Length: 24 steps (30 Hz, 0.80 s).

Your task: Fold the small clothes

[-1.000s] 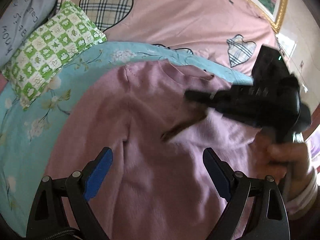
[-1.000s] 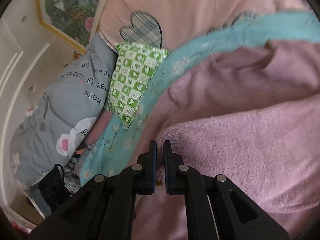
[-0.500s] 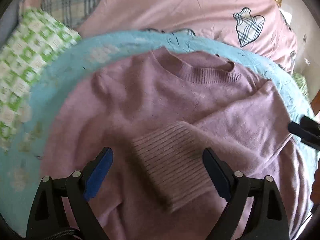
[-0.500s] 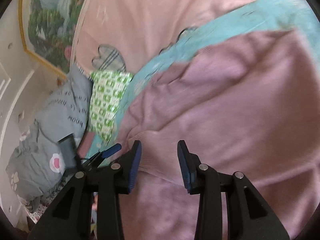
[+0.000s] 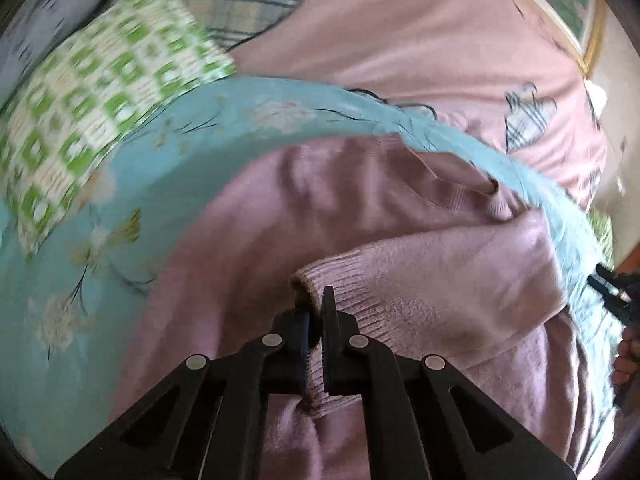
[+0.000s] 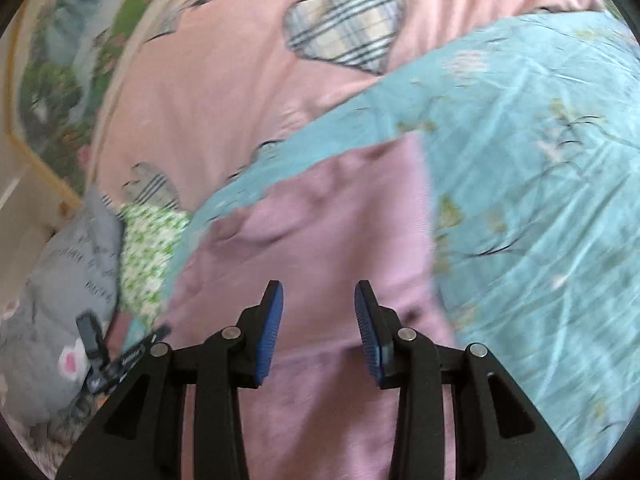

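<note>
Left wrist view: the sweater (image 5: 360,216), spread on the blue sheet (image 5: 132,184), is now clamped at its folded-in ribbed cuff (image 5: 320,284) by the left gripper (image 5: 316,320), wide a second ago; the right gripper (image 6: 319,320), released, hangs partly open and empty above the sweater, so the sleeve can be repositioned.

Bed covered by a pink quilt (image 5: 400,52) with plaid hearts, a light-blue floral sheet (image 6: 520,140) spread over it. Green checked pillow (image 5: 100,92) and grey printed pillow (image 6: 60,272) at left. Gold-framed landscape picture (image 6: 52,80) on cream wall, upper left.
</note>
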Each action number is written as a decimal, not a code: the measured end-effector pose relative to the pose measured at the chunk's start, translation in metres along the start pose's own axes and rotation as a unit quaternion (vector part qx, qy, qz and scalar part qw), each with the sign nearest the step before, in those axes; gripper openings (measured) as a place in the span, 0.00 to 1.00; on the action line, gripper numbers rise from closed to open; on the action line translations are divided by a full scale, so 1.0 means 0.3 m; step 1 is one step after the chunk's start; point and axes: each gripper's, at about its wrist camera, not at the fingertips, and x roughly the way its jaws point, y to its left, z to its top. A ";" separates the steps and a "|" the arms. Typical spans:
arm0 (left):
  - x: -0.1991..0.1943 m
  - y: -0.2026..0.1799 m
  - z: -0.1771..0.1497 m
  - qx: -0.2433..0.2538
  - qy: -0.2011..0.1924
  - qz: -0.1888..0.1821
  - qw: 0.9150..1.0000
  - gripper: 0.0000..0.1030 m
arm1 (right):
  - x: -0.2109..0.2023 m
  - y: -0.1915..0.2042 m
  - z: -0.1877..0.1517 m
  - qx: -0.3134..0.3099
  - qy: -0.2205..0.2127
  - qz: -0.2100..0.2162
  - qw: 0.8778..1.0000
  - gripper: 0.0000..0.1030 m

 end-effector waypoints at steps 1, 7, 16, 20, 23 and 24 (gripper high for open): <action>-0.008 0.004 -0.001 -0.004 -0.003 -0.007 1.000 0.02 | 0.012 -0.015 0.018 0.002 0.003 -0.010 1.000 0.44; -0.030 0.002 -0.021 -0.001 -0.014 0.005 1.000 0.02 | 0.135 -0.076 0.120 -0.001 0.010 -0.047 0.999 0.54; -0.002 -0.007 -0.038 -0.002 0.004 0.015 1.000 0.02 | 0.378 -0.114 0.191 -0.018 0.059 -0.063 0.996 0.53; 0.018 -0.046 -0.012 0.008 0.004 0.007 1.000 0.02 | 0.310 -0.085 0.219 -0.060 0.031 -0.074 0.995 0.07; 0.048 -0.104 -0.001 0.028 0.003 0.000 1.000 0.02 | 0.224 -0.089 0.262 -0.063 -0.010 -0.087 0.994 0.07; 0.068 -0.125 0.000 0.036 0.003 0.009 0.999 0.02 | 0.220 -0.096 0.272 -0.062 -0.010 -0.092 0.994 0.07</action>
